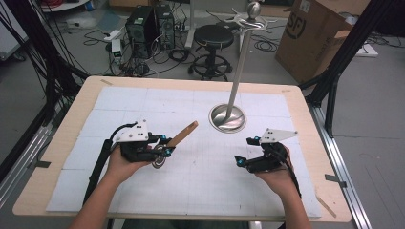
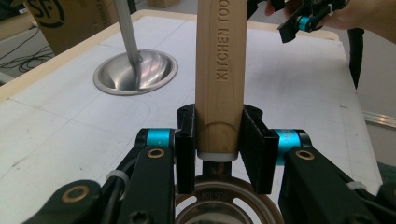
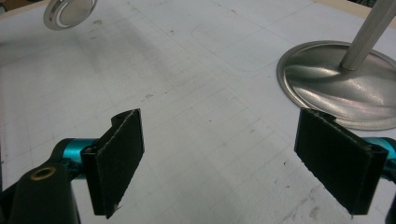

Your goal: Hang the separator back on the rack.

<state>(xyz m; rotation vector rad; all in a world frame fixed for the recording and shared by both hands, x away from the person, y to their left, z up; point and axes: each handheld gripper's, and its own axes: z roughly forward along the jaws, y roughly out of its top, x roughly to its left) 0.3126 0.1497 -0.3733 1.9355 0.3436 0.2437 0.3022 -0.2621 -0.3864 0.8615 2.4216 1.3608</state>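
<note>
Two tools work over one wide tabletop covered by a white gridded mat, and the job in hand looks to be hanging a kitchen utensil on the tall metal stand whose round base sits near the far middle. The stand carries curved hooks at its top, high above the mat, so the lift will need to be generous and steady.

The left tool is clamped on the utensil's wooden handle, its pads pressing either side just above the pale collar where wood meets metal. The handle points up and away toward the stand, and the slotted metal head lies low beneath the jaws. Gripping so close to the head, I judge the handle's free end will swing easily; keep the wrist firm.

The right tool hovers well apart from the utensil, jaws spread wide with nothing between them, pads over bare mat. It could steady the handle's tip if a hanging hole there needs guiding; that end is too small to make out.
</note>
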